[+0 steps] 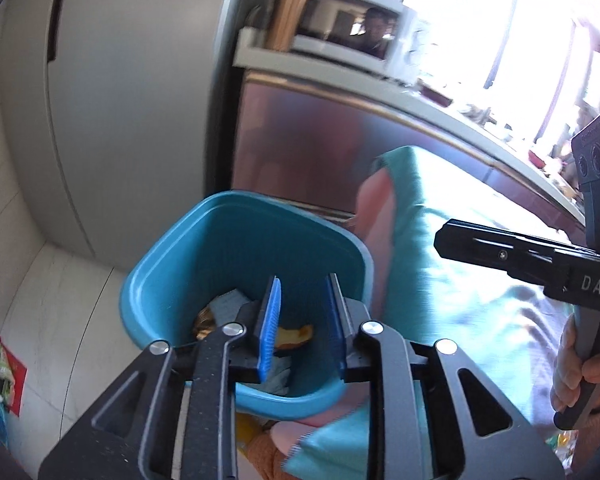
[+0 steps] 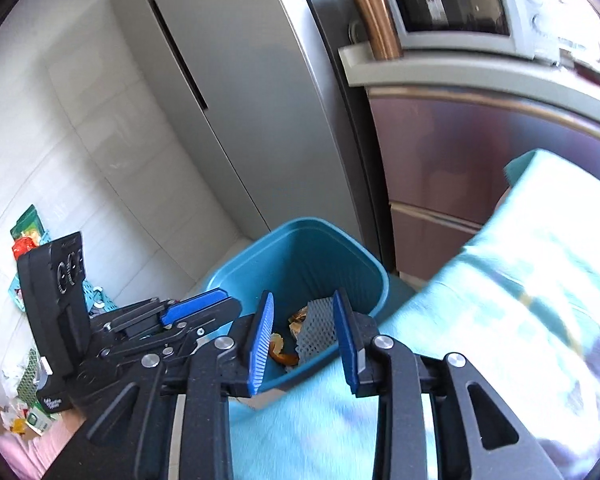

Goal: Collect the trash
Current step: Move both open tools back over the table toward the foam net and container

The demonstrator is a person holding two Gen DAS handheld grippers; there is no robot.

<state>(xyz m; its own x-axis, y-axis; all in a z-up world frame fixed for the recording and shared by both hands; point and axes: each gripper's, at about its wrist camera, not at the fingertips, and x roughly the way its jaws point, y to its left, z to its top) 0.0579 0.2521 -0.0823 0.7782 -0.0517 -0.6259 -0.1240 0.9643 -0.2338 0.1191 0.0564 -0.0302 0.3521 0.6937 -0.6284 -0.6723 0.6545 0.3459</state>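
Fingers of both the left gripper [image 1: 302, 326] and the right gripper [image 2: 304, 344] stand wide apart, holding nothing, above one blue bin [image 2: 236, 270]. Inside lie one orange peel [image 2: 283, 354] and one white foam net [image 2: 318, 330]. Beside it stands one grey fridge [image 2: 236, 92].

Bin [image 1: 220, 240] floor partly hidden behind the jaws; floor litter [image 2: 24, 416] blurred, cut off by edge.
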